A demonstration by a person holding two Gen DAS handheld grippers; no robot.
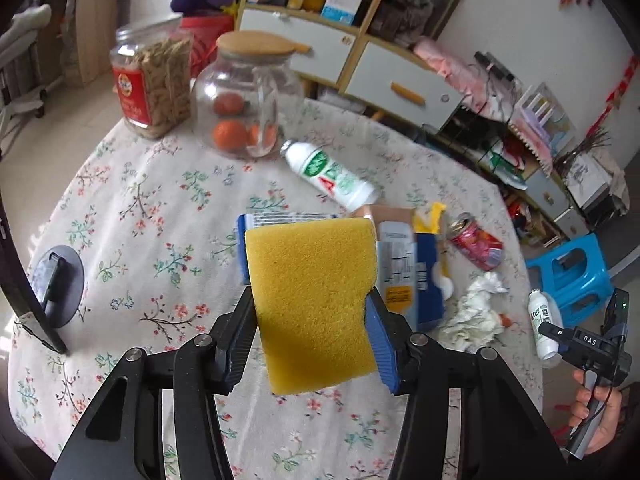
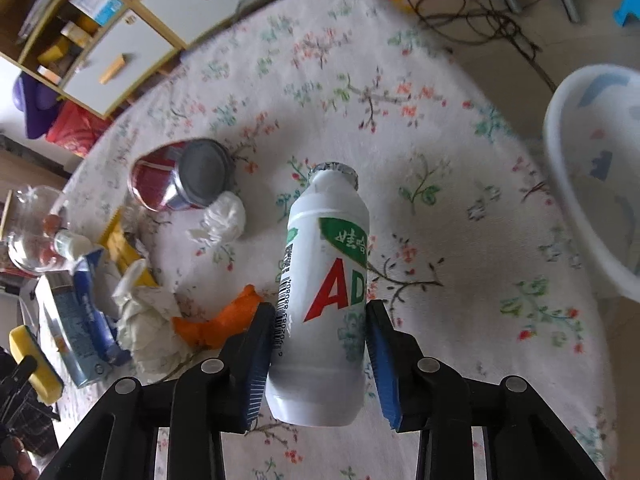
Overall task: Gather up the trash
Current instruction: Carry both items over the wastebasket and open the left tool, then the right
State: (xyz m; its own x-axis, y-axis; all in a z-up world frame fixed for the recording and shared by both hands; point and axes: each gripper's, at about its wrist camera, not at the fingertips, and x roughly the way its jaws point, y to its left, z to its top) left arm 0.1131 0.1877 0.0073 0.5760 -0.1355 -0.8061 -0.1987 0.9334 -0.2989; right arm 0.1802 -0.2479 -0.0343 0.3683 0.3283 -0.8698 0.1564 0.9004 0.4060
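My left gripper is shut on a yellow sponge and holds it above the floral table. My right gripper is shut on a white AD milk bottle, lifted above the table; it also shows in the left wrist view. Trash lies on the table: a second white bottle on its side, a crushed red can, crumpled white tissue, a blue carton, orange peel. A white bin stands at the right edge of the right wrist view.
A glass jar with oranges and a jar of snacks stand at the table's far side. A dark round stand sits at the left. A shelf unit and a blue stool stand beyond the table.
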